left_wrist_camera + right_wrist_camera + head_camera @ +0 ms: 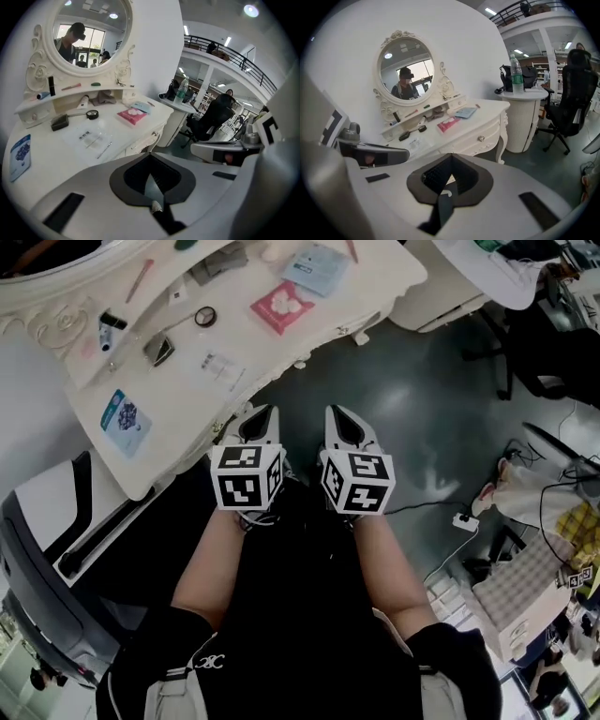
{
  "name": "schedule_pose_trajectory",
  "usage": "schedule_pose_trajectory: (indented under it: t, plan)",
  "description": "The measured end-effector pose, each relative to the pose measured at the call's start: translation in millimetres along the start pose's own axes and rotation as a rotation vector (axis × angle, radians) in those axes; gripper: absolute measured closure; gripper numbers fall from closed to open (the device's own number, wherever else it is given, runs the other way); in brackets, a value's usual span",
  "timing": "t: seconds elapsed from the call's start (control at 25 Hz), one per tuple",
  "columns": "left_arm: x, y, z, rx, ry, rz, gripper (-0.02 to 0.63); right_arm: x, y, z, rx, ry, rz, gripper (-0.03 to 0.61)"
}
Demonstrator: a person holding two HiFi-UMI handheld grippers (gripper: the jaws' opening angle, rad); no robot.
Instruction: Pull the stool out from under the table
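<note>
Left tongs [262, 414], right tongs [340, 414] hover beside table [161, 411].

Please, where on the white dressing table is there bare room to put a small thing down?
On the dressing table, bare room lies along the front edge between the blue packet and the clear sheet. Another patch is right of the pink packet, toward the corner. The shelf under the mirror is crowded.
</note>
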State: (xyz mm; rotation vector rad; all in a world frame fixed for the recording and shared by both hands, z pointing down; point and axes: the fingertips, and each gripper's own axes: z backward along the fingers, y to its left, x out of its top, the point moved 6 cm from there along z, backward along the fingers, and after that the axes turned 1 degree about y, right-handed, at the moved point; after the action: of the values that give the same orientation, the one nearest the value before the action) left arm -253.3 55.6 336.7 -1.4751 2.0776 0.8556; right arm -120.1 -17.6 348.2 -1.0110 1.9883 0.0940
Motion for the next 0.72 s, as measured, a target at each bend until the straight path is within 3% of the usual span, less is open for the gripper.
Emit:
schedule_pose_trajectory:
  t: [0.44, 0.72]
  plan:
    - [-98.3, -16.0, -130.8, -0.009, 0.21, 0.019, 0.614, -120.8, -87.8, -82.1, 0.06, 0.17, -0.056, 0.571]
    - [-144.7, -7.2, -184.7, 0.022, 0.293, -0.017, 0.614, -167.3, -116.2, -132.6, 0.13, 0.191, -0.055, 0.571]
